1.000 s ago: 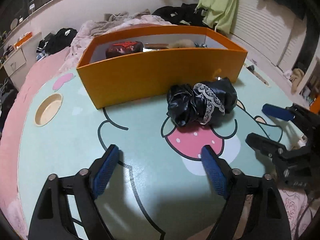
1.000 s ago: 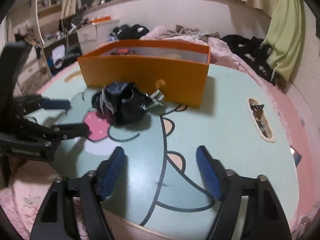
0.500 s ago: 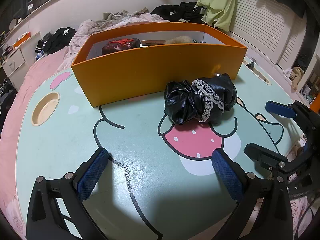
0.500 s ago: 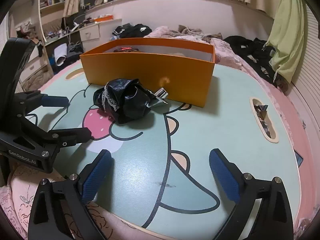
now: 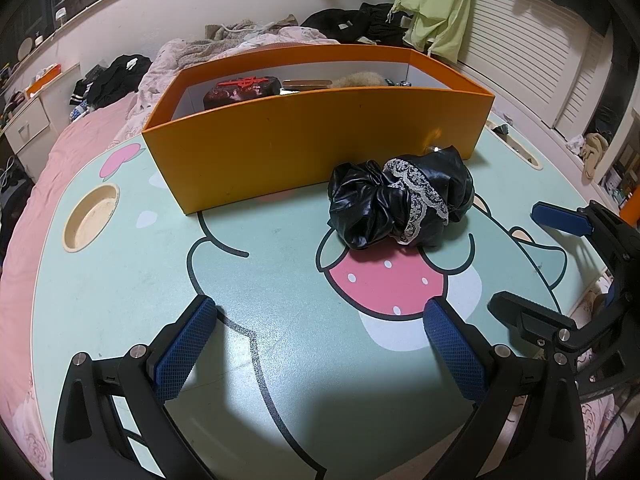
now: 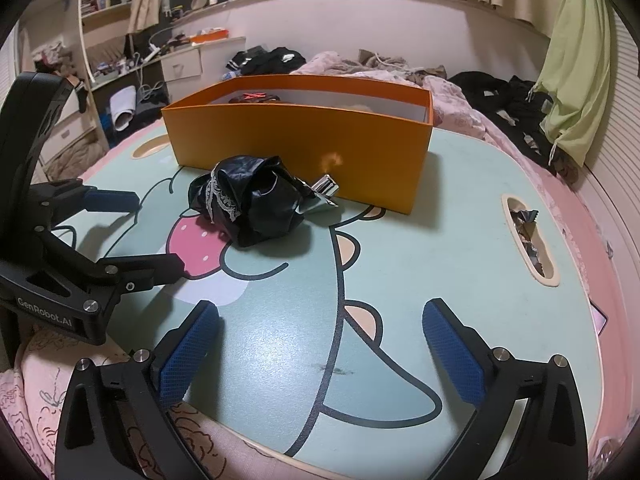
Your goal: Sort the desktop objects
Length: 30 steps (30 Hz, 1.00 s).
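the crumpled black lace-trimmed cloth point(image 5: 400, 204) lies just in front of the orange box point(image 5: 312, 148), a shiny metal clip point(image 6: 325, 194) beside it. left gripper point(image 5: 320, 344) and right gripper point(image 6: 320, 344) hover near the worktop point(image 5: 120, 280) edge, fingers spread wide, empty.

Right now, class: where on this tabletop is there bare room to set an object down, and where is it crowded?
Bare tabletop lies between the orange box and the oval slot, and between the round recess and the left claw. It is crowded where the black bundle and a shiny metal piece sit close against the box front.
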Each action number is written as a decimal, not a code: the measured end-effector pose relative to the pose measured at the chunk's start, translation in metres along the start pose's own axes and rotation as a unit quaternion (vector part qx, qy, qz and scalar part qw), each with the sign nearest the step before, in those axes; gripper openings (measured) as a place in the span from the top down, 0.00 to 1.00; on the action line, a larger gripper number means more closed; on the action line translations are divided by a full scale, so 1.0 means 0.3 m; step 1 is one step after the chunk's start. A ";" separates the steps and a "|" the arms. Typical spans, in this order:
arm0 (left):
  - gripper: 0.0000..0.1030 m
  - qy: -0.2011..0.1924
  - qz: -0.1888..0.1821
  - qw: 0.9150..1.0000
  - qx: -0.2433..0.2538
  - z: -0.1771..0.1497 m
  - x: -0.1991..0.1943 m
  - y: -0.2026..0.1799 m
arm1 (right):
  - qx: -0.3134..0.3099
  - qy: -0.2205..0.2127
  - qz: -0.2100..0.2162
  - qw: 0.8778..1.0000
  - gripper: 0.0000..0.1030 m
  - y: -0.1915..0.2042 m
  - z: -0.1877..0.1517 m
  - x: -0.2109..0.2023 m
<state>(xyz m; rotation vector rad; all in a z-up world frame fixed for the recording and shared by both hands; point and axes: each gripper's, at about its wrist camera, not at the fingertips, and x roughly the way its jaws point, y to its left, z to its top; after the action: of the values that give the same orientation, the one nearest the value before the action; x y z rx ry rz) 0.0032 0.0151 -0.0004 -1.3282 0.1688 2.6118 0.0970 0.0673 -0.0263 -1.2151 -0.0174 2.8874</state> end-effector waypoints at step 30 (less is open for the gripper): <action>0.00 0.000 0.000 1.000 0.000 0.006 0.003 -0.009 | 0.000 0.000 0.000 1.000 0.01 0.001 0.001 -0.001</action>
<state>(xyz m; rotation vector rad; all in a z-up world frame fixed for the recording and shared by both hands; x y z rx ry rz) 0.0020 0.0183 -0.0001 -1.3284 0.1703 2.6114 0.0969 0.0669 -0.0258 -1.2152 -0.0167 2.8861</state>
